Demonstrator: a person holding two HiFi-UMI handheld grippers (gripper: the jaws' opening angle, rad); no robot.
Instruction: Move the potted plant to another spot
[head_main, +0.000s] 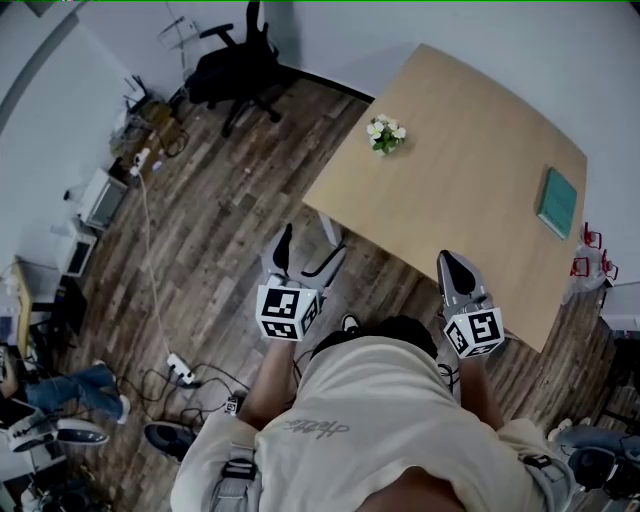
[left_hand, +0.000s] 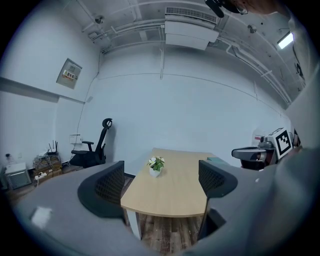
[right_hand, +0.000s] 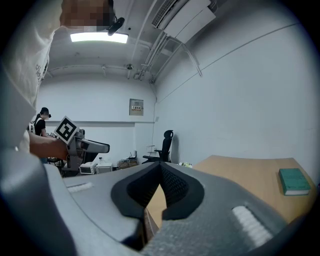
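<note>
- Left gripper (left_hand: 161, 182) is wide open, jaws far apart, nothing btwn them; it is held up in the air over the wood floor (head_main: 220, 230), nr the closest corner of the table (head_main: 470, 150)
- Right gripper (right_hand: 160, 167) is squeezed closed, jaw tips pressed together w/ nothing in them; it is in the air at the near edge of the table, on the person's right
- Both grippers are well apart from each other, each w/ its marker cube close to the person's body
- Potted plant (head_main: 385, 134): small white pot w/ white flowers & green leaves, standing upright on the table nr its far left part, well apart from both grippers
- In the left gripper view the plant shows btwn the two open jaws, but it is far off on the table
- Green book (head_main: 557, 202) lies flat on the right side of the table, well apart from the plant
- Black office chair (head_main: 240, 65) stands by the wall, past the table's far end
- White power strip (head_main: 180, 370) & cables lie on the floor at the left, nr the person
- Person holding the grippers wears a pale shirt (head_main: 380, 420); another person (right_hand: 40, 122) in a cap stands far back in the room
</note>
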